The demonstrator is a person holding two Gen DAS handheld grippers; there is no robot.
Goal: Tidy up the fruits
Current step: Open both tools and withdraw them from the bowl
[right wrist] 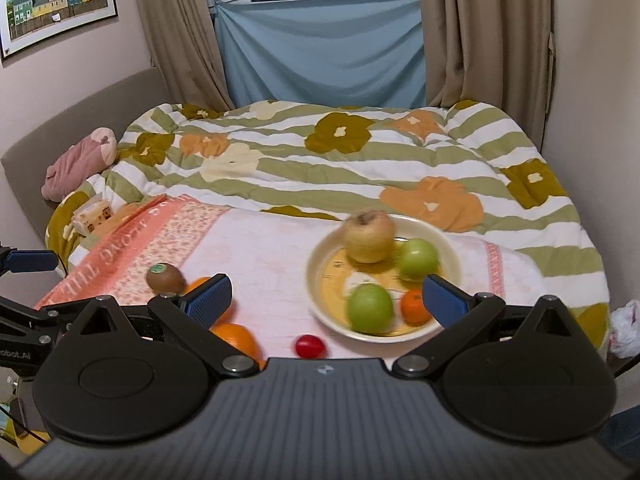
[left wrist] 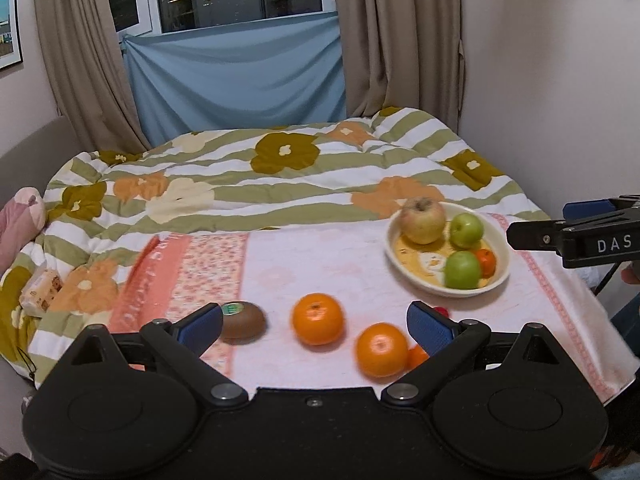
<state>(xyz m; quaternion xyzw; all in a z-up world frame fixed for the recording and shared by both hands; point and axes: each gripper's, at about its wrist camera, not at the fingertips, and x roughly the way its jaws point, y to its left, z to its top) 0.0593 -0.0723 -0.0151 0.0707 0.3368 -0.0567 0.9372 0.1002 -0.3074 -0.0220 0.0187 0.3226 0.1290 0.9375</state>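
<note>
both grippers, left gripper (left wrist: 314, 326) and right gripper (right wrist: 326, 296), spread wide, nothing grasped; bowl (left wrist: 496, 240) at frame right collects apples, oranges (left wrist: 318, 318) lower centre wait on towel (left wrist: 312, 264).

Glossy ceramic bowl (right wrist: 450, 248) on soft, matt cloth towel (right wrist: 264, 248).

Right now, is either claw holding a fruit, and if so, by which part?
Nothing is held. The left claw and the right claw both stand open and empty above the towel; the fruit lies loose there or in the bowl.
</note>
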